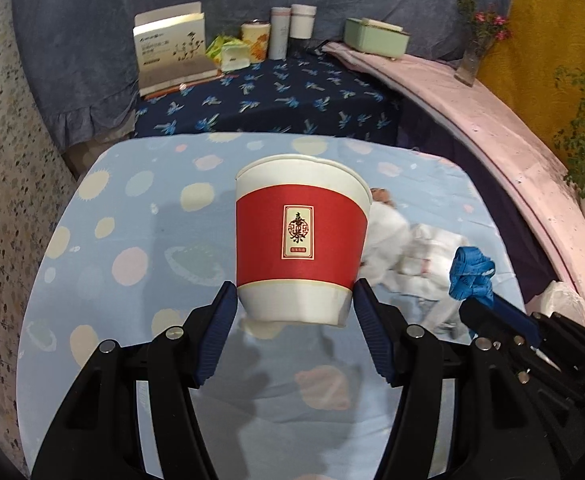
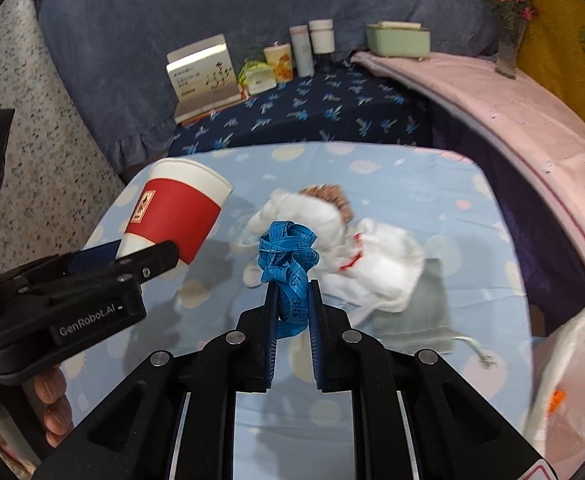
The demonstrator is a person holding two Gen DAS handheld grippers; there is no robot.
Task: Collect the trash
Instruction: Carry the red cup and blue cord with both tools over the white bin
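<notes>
My left gripper [image 1: 295,296] is shut on a red and white paper cup [image 1: 300,236] near its base and holds it above the light blue spotted table [image 1: 112,208]. The cup also shows in the right wrist view [image 2: 172,212], tilted. My right gripper [image 2: 292,288] is shut on a bunched blue tape measure [image 2: 286,256], held above the table; it also shows in the left wrist view [image 1: 470,274]. Crumpled white tissue [image 2: 372,264] and a brownish scrap [image 2: 328,196] lie on the table beyond the tape measure.
A grey pouch [image 2: 420,312] lies on the table's right side. A white plastic bag [image 2: 572,372] hangs at the right edge. A dark blue patterned table [image 1: 276,96] behind holds a box, cans and bottles. A pink ledge [image 1: 504,152] with plants curves along the right.
</notes>
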